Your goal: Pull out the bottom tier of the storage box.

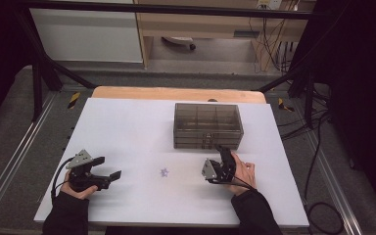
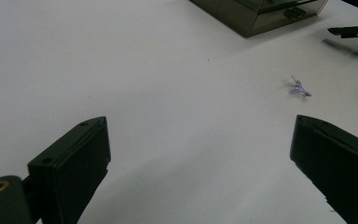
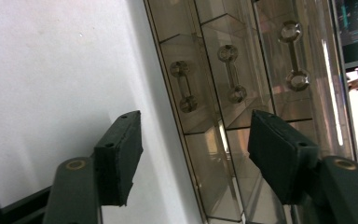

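Observation:
A smoky see-through drawer box [image 1: 207, 125] stands on the white table [image 1: 127, 127], right of centre. Its front shows three stacked drawers, each with a clear handle [image 3: 230, 72]. My right gripper [image 1: 225, 152] is rolled onto its side and points at the box's front from close by. Its jaws [image 3: 193, 116] are open, with nothing between the pads, and the drawer fronts [image 3: 205, 140] lie just beyond them. A small purple star-shaped piece [image 1: 164, 172] [image 2: 299, 87] lies on the table between my hands. My left gripper [image 1: 108, 167] [image 2: 200, 126] rests at the near left, wide open and empty.
A wooden board edge [image 1: 176, 93] runs along the table's far side. Black frame bars [image 1: 44, 63] and cables [image 1: 318, 147] flank the table. One jaw of the right gripper [image 2: 349, 31] appears at the top right of the left gripper view.

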Motion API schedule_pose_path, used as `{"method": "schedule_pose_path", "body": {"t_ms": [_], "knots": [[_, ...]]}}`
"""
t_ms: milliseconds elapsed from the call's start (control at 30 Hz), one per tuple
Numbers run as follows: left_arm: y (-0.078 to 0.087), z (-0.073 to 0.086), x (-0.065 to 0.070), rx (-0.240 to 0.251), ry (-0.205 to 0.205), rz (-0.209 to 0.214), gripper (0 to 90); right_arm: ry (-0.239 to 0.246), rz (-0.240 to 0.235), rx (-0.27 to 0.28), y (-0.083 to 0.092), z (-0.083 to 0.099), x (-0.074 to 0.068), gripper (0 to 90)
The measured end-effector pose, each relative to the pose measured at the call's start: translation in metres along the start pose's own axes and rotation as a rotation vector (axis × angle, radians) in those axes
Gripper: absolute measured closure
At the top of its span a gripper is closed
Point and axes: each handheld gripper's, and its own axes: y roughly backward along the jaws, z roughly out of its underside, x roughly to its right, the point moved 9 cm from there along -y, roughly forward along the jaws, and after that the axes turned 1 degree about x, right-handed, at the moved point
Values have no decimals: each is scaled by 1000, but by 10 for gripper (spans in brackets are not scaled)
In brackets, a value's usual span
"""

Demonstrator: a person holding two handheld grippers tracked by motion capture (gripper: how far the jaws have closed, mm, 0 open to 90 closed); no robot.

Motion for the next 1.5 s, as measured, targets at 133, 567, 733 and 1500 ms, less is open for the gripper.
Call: {"method": "schedule_pose_path", "body": {"t_ms": [133,567,733,1500], "knots": [[0,0,0,0,0,0,43,36,22,5,-2,-2,-2,419],[0,0,0,-1,0,0,44,86,58,13,-8,-5,-5,471],[0,0,0,0,-1,1,45,106,62,12,-10,-5,-7,497],[0,0,0,-1,-1,-1,47,190,119,-7,-28,-5,-13,631]]}}
